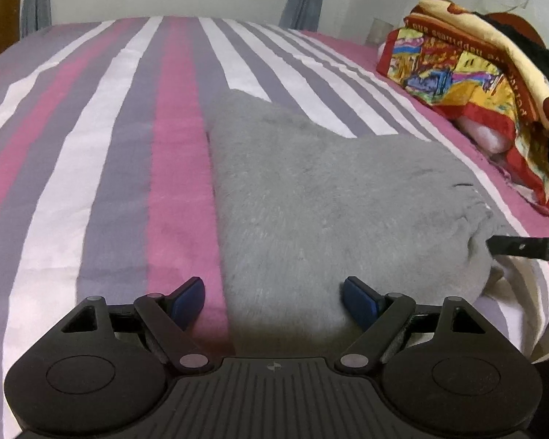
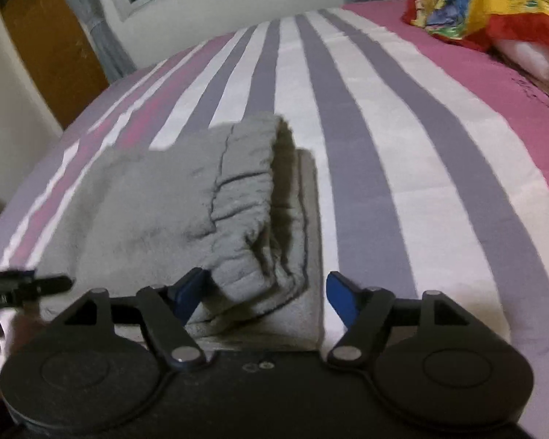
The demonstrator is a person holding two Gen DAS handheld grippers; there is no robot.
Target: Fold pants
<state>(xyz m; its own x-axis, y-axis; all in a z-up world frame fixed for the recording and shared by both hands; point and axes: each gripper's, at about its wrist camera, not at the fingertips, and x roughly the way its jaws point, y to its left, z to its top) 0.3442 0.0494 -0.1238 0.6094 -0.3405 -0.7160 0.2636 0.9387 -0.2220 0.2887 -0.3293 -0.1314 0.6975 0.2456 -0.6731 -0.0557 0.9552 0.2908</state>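
Note:
Grey fleece pants (image 1: 333, 201) lie folded on the striped bed. In the left wrist view my left gripper (image 1: 274, 300) is open and empty, its blue pads either side of the pants' near edge. The right gripper's black fingertip (image 1: 523, 247) shows at the far right by the gathered waistband. In the right wrist view the pants (image 2: 172, 212) lie with the elastic waistband (image 2: 252, 201) stacked in layers nearest me. My right gripper (image 2: 263, 296) is open and empty, its pads straddling the waistband end. The left gripper's tip (image 2: 29, 287) shows at the left edge.
The bed (image 1: 102, 146) has pink, grey and white stripes. A colourful red and yellow pillow pile (image 1: 475, 84) sits at the far right; it also shows in the right wrist view (image 2: 494, 3). A wall, curtains and a brown cupboard (image 2: 51, 47) stand behind the bed.

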